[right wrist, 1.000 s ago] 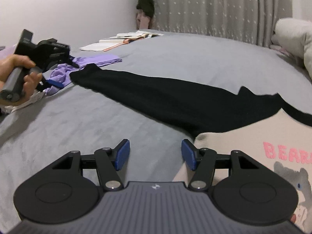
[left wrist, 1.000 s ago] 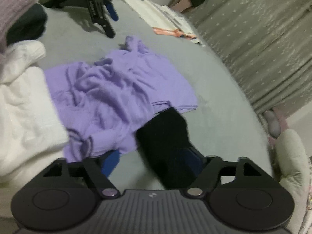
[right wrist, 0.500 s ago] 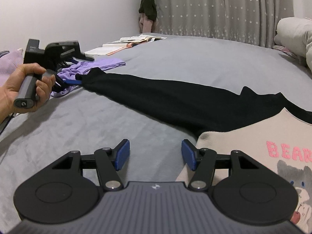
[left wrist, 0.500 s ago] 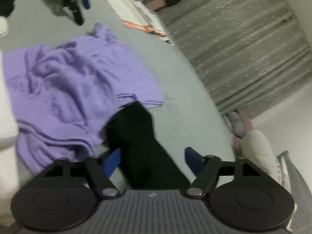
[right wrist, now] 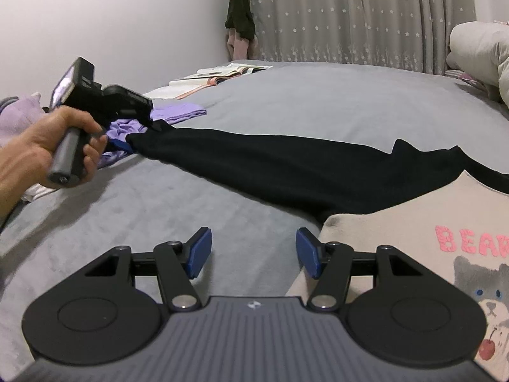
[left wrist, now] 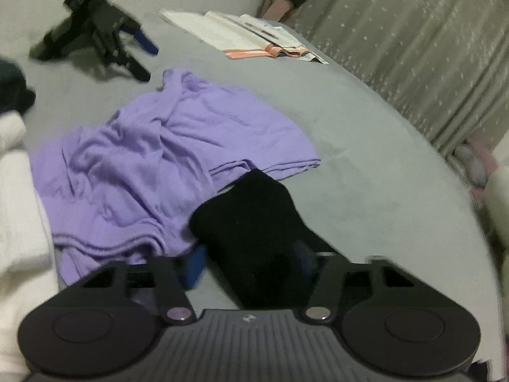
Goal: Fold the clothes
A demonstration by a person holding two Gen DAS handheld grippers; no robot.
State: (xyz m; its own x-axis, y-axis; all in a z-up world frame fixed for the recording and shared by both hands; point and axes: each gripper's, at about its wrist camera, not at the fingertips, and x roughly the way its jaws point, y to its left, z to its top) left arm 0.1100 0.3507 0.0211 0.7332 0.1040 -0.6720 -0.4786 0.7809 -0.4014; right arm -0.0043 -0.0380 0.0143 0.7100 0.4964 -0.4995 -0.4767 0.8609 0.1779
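Two hand-held grippers work over a grey bed (right wrist: 318, 102) strewn with clothes. The left hand-held gripper (left wrist: 248, 261) has its blue pads spread to either side of the cuff of a black sleeve (left wrist: 251, 216), and its jaws are closing; the left-wrist view is blurred, so whether the pads already press the cloth I cannot tell for sure. In the right-wrist view the person's left hand (right wrist: 54, 146) wraps the grey handle of that tool, with the tip at the sleeve's far end.

The black sleeve belongs to a sweatshirt (right wrist: 413, 238) lying flat on the bed: a cream front with pink letters "BEA" and a cartoon bear, the sleeve stretched out straight across the bedcover away from the body. The right hand-held gripper (right wrist: 253, 253) hovers with its pads spread and nothing between them, just beside the sweatshirt's cream edge.

A crumpled lilac garment (left wrist: 152, 165) lies touching the sleeve cuff. White fabric (left wrist: 19, 222) sits beside it at the frame's edge. An open book (left wrist: 254, 38) rests farther up the bed, near a star-patterned curtain (right wrist: 366, 16). A spare black gripper (left wrist: 101, 31) lies on the bedcover beyond the lilac garment.
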